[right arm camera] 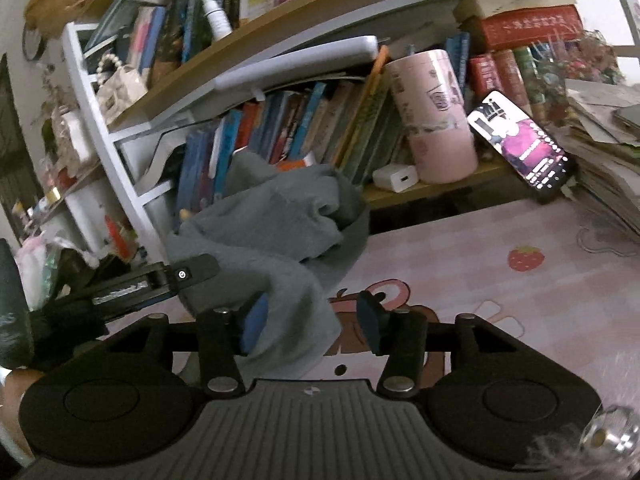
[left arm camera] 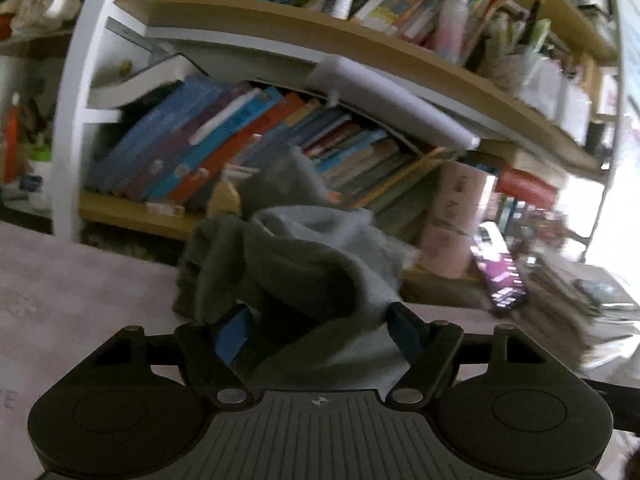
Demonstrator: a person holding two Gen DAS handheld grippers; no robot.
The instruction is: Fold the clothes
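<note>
While the left wrist view looks along the left gripper (left arm camera: 320,320), its fingers stand wide with a bunched grey garment (left arm camera: 296,256) lying between them on the desk (left arm camera: 80,280); whether they pinch it, I cannot tell. From the right wrist view, the right gripper (right arm camera: 316,316) is also wide, cloth draped over one finger (right arm camera: 256,320). Best to find an edge and close firmly before lifting.

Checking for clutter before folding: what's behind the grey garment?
Behind the grey garment, leaning books on a shelf; the lower book spines and shelf edge there are covered.
</note>
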